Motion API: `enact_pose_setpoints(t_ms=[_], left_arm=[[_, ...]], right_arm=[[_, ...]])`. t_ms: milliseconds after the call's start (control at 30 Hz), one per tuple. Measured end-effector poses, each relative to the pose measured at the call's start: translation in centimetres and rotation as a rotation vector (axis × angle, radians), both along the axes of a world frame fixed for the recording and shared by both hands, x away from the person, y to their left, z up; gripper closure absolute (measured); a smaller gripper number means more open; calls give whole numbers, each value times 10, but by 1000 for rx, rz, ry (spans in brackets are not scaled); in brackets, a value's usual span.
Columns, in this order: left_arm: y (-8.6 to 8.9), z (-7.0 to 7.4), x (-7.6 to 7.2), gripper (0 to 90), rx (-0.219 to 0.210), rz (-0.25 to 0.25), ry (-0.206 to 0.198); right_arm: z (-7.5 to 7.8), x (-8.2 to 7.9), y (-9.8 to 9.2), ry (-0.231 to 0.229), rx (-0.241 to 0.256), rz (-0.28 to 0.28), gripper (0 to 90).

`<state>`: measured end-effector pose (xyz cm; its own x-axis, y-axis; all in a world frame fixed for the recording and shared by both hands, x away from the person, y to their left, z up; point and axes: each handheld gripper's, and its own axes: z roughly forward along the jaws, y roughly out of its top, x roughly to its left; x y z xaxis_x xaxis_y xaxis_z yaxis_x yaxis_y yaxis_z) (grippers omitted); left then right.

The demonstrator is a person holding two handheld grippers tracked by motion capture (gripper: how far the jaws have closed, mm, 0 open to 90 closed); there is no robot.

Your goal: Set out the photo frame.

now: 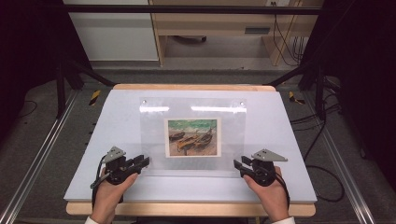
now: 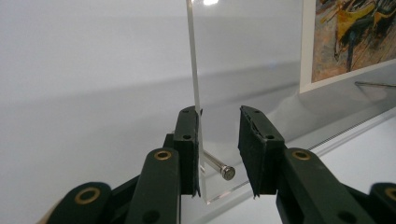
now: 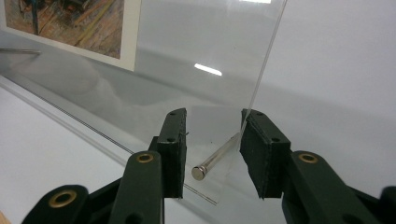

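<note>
A clear acrylic sheet lies on the white board with a painted print of boats under it. My left gripper is at the sheet's near left corner, my right gripper at its near right corner. In the left gripper view the open jaws straddle a small metal pin, and the sheet's edge runs against the left jaw's inner face. In the right gripper view the open jaws flank another pin, with the sheet's edge meeting the right jaw.
Two small metal fasteners mark the sheet's far corners. The board rests on a wooden table edged by metal rails. Cables lie on the floor at the right.
</note>
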<state>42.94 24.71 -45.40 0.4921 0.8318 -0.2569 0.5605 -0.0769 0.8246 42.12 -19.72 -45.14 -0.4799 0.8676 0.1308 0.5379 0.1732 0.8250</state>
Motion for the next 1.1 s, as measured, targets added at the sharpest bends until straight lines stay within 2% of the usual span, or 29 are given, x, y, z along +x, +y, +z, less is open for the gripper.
enact_pose_setpoints(t_ms=[767, 1100], left_arm=[[-1, -2, -6, 688, 20, 8, -6], [0, -3, -9, 686, 31, -10, 1]], right_arm=[[-3, -7, 2, -5, -26, -10, 644], [-4, -10, 2, -6, -44, -5, 646]])
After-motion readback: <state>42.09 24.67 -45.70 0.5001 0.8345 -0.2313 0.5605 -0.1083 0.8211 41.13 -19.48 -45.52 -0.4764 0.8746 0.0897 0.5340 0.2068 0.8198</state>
